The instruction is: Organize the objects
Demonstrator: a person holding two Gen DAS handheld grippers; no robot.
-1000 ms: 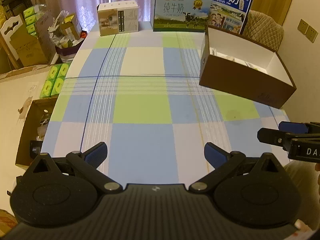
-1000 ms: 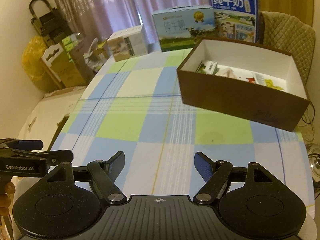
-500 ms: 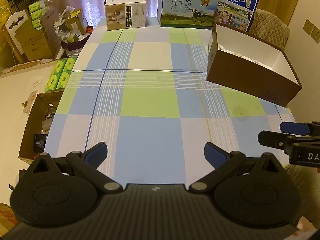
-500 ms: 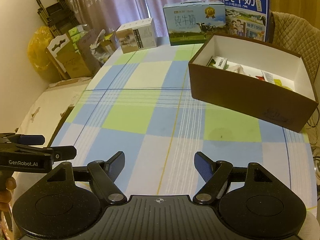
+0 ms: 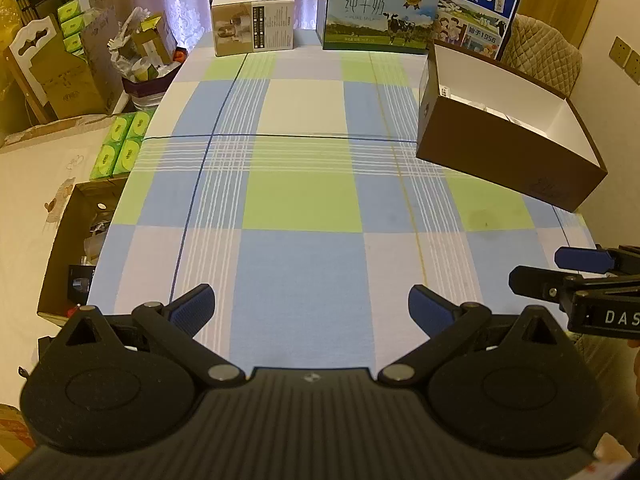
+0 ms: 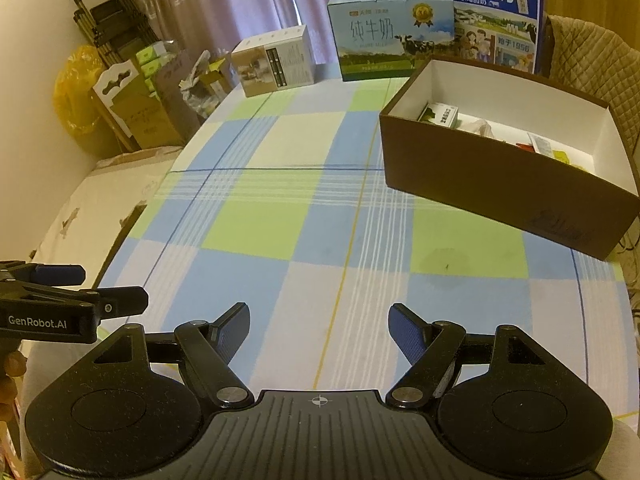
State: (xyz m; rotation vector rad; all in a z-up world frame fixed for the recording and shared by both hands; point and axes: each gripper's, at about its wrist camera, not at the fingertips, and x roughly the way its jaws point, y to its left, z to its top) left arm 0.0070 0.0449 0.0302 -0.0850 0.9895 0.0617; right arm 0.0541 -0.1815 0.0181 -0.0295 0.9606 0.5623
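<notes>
Grippers wait at the near edge: our left gripper (image 5: 311, 306) and right gripper (image 6: 319, 322) both spread wide, holding nothing. Small items lie in the box (image 6: 496, 184) at far right (contents partly hidden). Cloth (image 5: 304, 200) bare between; only cartons (image 5: 376, 12) line the far edge, so sorting looks nearly finished.

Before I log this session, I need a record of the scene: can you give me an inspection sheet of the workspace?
Surface: checked tablecloth, middle bare, a faint stain near the brown box.
Job's things: open brown box holds small packets.
Clutter: two milk cartons and a white carton along the far edge.
Grippers: left gripper and right gripper, jaws open, empty.
Cables: nothing seen.
Surroundings: curtains, quilted chair, boxes and green packs on the floor.
</notes>
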